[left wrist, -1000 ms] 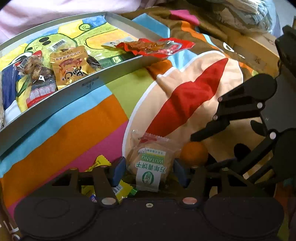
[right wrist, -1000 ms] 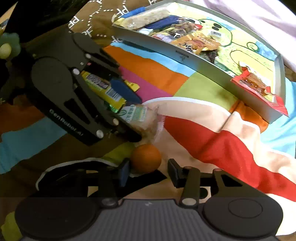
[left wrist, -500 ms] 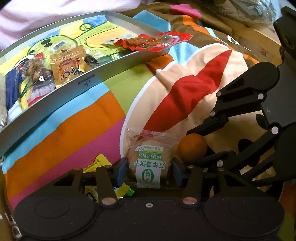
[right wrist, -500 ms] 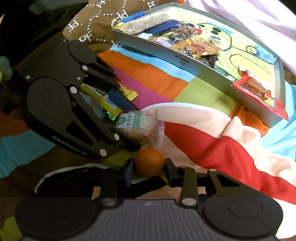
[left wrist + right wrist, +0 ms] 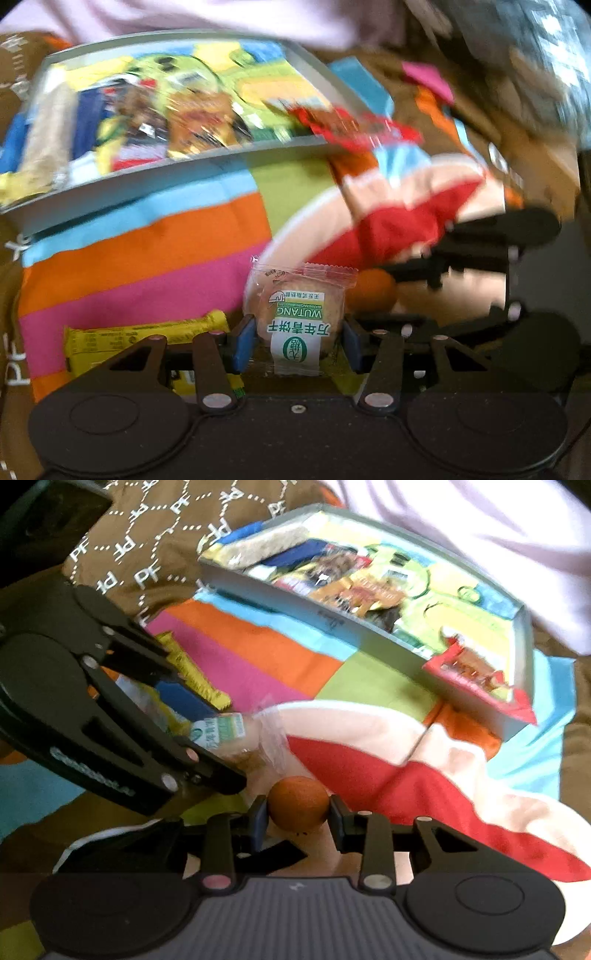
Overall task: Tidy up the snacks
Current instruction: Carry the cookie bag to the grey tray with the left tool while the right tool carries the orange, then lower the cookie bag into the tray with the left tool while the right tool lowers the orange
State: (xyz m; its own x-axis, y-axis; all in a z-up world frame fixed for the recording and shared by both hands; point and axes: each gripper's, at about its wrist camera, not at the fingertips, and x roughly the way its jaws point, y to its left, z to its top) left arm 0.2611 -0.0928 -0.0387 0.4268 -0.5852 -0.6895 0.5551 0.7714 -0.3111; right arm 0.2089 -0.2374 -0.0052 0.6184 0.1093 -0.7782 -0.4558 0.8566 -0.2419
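A: So, layout? Striped blanket (image 5: 258,653) underneath, grey tray (image 5: 369,635) of snacks at the far side, red packet (image 5: 480,675) hanging over its corner.

B: Grippers?

A: Left gripper (image 5: 295,341) clamped on the biscuit packet (image 5: 299,317), next to a yellow bar (image 5: 147,332). Right gripper (image 5: 298,818) pinching the orange ball (image 5: 298,806).

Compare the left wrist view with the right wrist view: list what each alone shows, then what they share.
Only the left wrist view shows the left claw from behind, shut on the cookie packet, its green label facing the camera.

Only the right wrist view shows the right claw from behind, shut on the orange ball, and the brown patterned cloth.

Both show the tray with snacks, the red packet over its rim, the yellow bar and the striped cloth.
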